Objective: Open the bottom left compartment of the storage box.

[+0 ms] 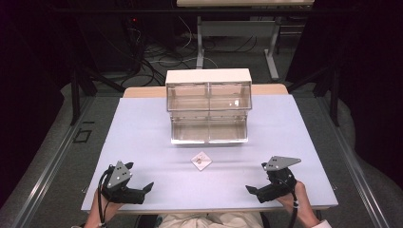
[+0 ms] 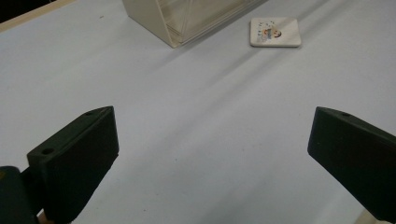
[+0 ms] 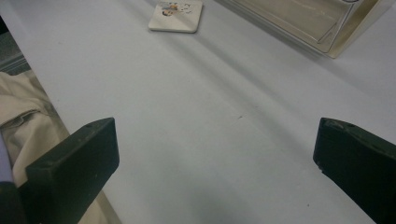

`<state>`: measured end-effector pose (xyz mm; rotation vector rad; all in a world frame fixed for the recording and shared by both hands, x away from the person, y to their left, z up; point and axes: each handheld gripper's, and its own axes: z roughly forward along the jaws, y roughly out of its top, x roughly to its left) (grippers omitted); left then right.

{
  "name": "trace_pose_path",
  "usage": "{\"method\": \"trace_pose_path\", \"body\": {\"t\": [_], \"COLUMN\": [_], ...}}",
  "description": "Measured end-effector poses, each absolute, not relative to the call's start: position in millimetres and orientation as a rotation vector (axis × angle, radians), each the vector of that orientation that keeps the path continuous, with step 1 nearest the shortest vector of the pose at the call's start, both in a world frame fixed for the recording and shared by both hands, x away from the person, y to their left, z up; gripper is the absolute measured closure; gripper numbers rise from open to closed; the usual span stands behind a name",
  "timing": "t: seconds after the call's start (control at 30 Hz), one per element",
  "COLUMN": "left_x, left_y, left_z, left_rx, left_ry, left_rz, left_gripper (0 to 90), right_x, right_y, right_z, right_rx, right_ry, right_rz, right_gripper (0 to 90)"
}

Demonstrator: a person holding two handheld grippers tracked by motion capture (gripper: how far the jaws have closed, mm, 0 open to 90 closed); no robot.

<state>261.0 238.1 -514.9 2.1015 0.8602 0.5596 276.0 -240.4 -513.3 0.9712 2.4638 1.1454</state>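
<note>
A dim room with black curtains and tangled cables on the floor surrounds the counter [image 1: 142, 123], whose top is a smooth, matte sheet of pale lavender with a strip of light wood showing at its far edge. Toward the back of it stands a bin [image 1: 208, 105]: a boxy cabinet with an opaque cream top and four clear, glossy plastic compartments, two over two, their fronts slanting outward.

Just in front of the bin, near the middle of the counter, lies a tile [image 1: 201, 160], a small, flat white square with rounded corners and a little coloured print on its face. In the high view it sits turned like a diamond. It lies apart from the bin and well apart from both tongs.

The left tongs [image 1: 148, 187] rest low at the near left of the counter, held in a hand, with a grey three-cornered plate on top. Their blocky, matte black jaws are spread wide with nothing between them, and they aim inward toward the tile [image 2: 275, 31]. The right tongs [image 1: 252, 190] mirror them at the near right, likewise spread wide over bare counter, with the tile [image 3: 176, 15] far ahead. Beige cloth [image 3: 23, 116] shows beyond the counter's near edge.
</note>
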Motion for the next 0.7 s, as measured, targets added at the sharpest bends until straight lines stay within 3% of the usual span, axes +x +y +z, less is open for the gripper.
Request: {"method": "trace_pose_path", "body": {"t": [0.7], "left_x": [261], "left_y": [237], "left_z": [-516], "left_rx": [2.107], "left_ry": [0.848], "left_rz": [0.572], "left_gripper": [1.7], "right_x": [300], "right_y": [-233], "right_z": [-511], "right_rx": [1.004], "right_ry": [2.423], "right_rz": [1.138], "right_gripper": [0.0]}}
